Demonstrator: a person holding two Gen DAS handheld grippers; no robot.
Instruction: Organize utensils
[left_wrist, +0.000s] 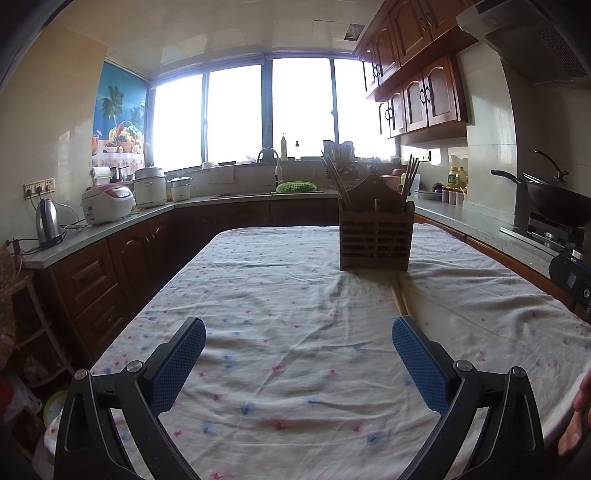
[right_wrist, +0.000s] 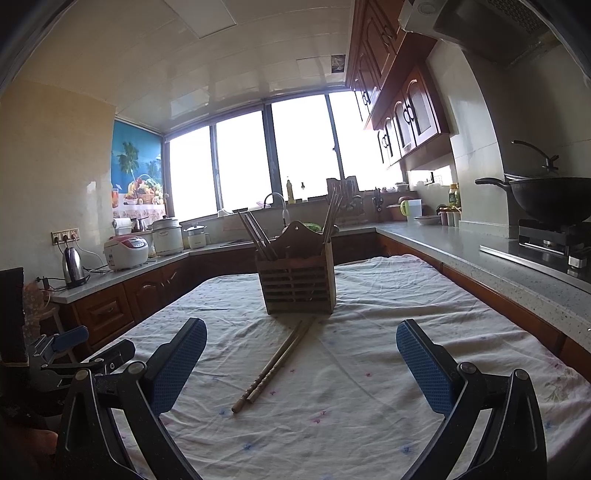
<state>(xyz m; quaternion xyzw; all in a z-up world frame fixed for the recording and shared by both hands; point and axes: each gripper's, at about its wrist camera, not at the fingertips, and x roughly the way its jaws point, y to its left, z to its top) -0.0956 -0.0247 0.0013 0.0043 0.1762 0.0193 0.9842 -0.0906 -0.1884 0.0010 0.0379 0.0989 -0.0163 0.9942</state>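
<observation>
Both the left gripper (left_wrist: 299, 345) and right gripper (right_wrist: 301, 347) are held wide apart and empty, probably so the loose chopsticks (right_wrist: 275, 365) lying before the holder (right_wrist: 297, 284) can be grabbed.

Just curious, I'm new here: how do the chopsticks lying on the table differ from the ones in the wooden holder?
The loose chopsticks lie flat on the cloth in front of the holder; the stored chopsticks stand leaning inside it. The loose pair looks paler, the stored ones darker. Both seem wooden.
</observation>
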